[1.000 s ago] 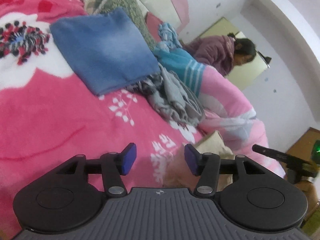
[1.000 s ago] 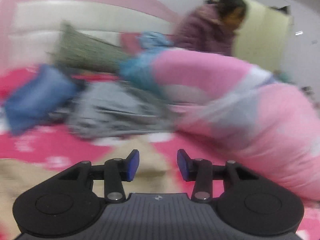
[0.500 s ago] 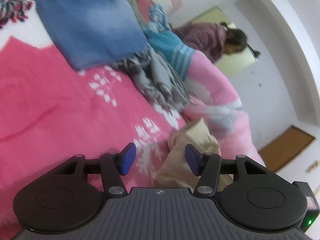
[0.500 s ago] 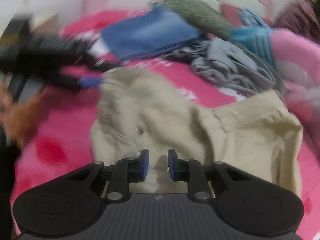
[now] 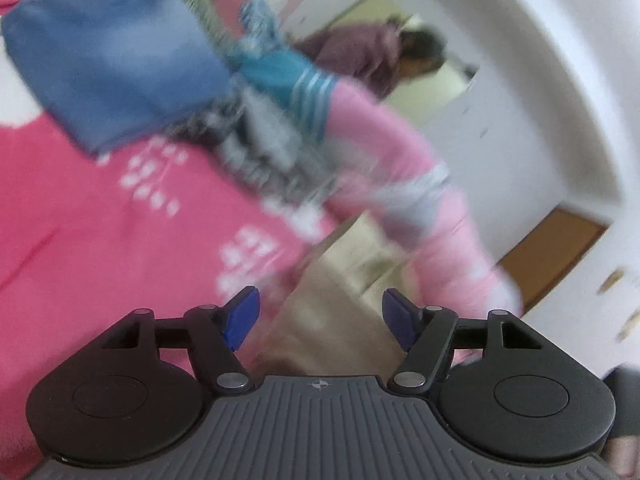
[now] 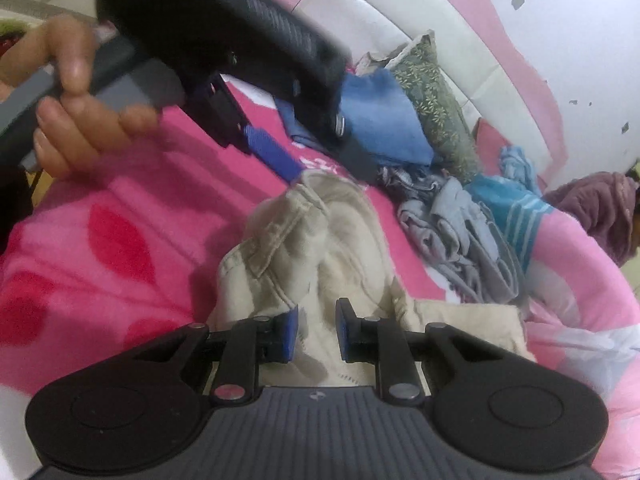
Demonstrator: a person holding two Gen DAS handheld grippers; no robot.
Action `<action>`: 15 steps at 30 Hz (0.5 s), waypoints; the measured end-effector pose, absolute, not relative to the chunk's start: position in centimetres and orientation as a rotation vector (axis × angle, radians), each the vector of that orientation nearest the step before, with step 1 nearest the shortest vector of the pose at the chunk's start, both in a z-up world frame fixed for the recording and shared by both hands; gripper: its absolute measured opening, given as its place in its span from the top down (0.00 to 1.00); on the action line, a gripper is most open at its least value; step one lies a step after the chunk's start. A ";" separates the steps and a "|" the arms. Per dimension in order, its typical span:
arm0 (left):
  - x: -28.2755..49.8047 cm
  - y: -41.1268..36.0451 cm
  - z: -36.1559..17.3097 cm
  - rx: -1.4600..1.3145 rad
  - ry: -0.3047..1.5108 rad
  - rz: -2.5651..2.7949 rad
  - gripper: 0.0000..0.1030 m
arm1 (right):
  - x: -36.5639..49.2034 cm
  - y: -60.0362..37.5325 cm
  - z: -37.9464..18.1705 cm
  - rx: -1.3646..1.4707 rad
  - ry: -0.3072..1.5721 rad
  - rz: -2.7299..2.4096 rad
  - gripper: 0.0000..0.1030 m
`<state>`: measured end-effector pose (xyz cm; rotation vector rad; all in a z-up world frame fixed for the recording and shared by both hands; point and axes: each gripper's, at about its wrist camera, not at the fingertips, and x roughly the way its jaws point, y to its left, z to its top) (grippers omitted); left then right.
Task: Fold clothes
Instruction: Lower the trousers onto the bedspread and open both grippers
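Beige trousers (image 6: 320,248), crumpled on pink bed (image 6: 120,240): right claw (image 6: 316,330) narrowed around cloth (grip unclear), left claw (image 5: 320,320) just widened, empty.

A hot-pink blanket (image 6: 120,216) with red blotches and white flower sprigs covers the bed. On it lies a crumpled beige garment (image 6: 320,248). Beyond sits a folded blue cloth (image 6: 384,120), faded paler across its middle, beside an olive-green cushion (image 6: 436,96) printed with small yellowish leaves. A grey heap of clothes (image 6: 460,240) adjoins a teal cloth (image 6: 516,208) with white stripes. The rolled quilt (image 5: 384,148) is pale pink. The headboard (image 6: 400,28) is cream, edged pink. Both grippers are black with blue pads (image 6: 289,336).
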<state>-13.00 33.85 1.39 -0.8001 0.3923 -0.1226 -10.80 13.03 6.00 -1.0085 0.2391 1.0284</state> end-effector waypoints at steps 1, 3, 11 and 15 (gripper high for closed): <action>-12.8 33.7 0.9 -0.793 0.429 -0.115 0.34 | -10.7 12.8 6.2 -1.002 0.250 1.044 0.79; -12.7 33.4 0.5 -0.767 0.472 -0.103 0.40 | -10.5 12.5 6.5 -0.987 0.271 1.076 0.79; -13.5 33.9 0.3 -0.726 0.484 -0.098 0.43 | -3.3 13.8 8.9 -0.707 0.567 1.223 0.76; -13.6 34.0 0.3 -0.719 0.475 -0.076 0.45 | -0.1 14.8 8.2 -0.606 0.702 1.254 0.71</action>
